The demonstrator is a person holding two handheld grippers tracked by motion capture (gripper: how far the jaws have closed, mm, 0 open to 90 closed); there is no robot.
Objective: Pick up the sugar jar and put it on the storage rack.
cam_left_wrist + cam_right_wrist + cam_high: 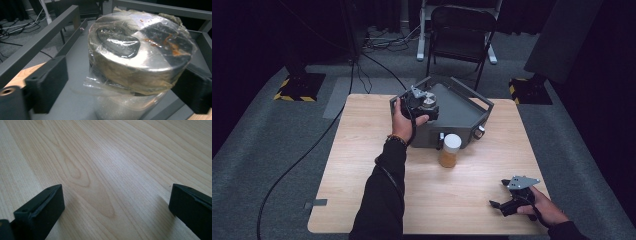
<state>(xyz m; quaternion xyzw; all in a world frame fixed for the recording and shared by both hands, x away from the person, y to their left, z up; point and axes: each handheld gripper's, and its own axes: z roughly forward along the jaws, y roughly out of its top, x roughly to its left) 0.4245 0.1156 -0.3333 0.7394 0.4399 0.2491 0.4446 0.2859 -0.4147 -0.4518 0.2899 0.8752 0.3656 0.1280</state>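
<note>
Jar (140, 62) stands between the left gripper's (120, 82) parted jaws.

in the high view the left gripper (424, 105) covers most of the silver-lidded clear jar wrapped in crinkled film (429, 102), which sits at the near-left corner of the grey metal tray (462, 107). in the left gripper view the bottom edge cuts off the jar's (140, 57) base, and the right jaw runs off the right edge. whether that jaw touches the lid cannot be told; the rust-coloured smear (170, 45) on the lid is too blurred to identify
</note>
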